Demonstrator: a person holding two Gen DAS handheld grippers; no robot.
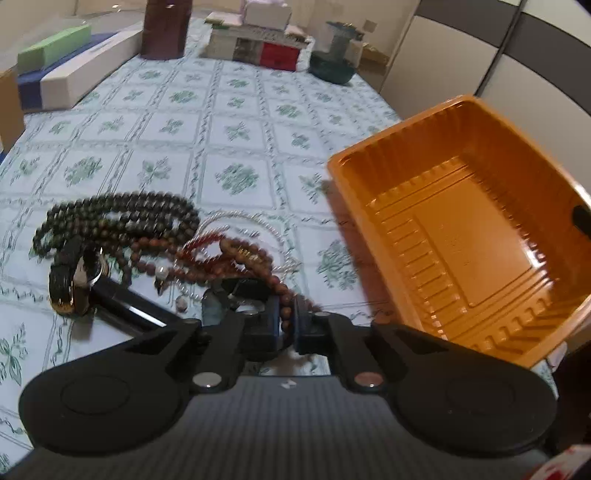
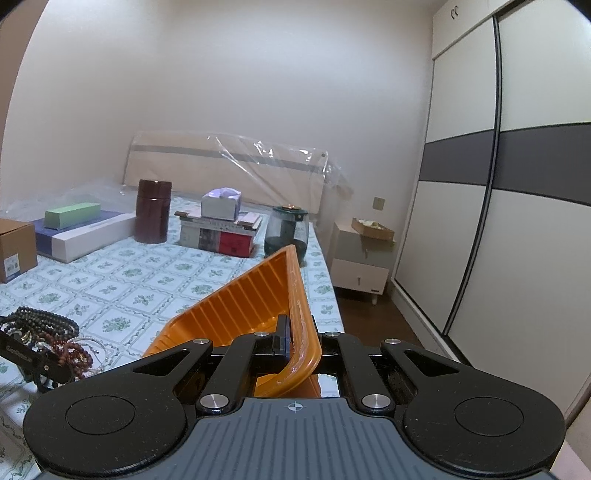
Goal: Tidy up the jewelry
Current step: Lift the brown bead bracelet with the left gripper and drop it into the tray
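Two grippers: left gripper (image 1: 286, 325) clamped on reddish-brown bead strand (image 1: 284, 295) from jewelry pile (image 1: 147, 236), left of orange tray (image 1: 369, 192); right gripper (image 2: 301, 341) clamped on tray rim, tray tilted.

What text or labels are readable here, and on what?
"CC": wardrobe, top corner; it may be a handle rather than letters.
Brown carton: white sticker, too small to read.
Stacked boxes: print blurred.
Left gripper: embossed wording, unreadable.
Orange tray: none.

Orange tray (image 1: 461, 229) blocks right; bedspread (image 1: 229, 122) ahead open
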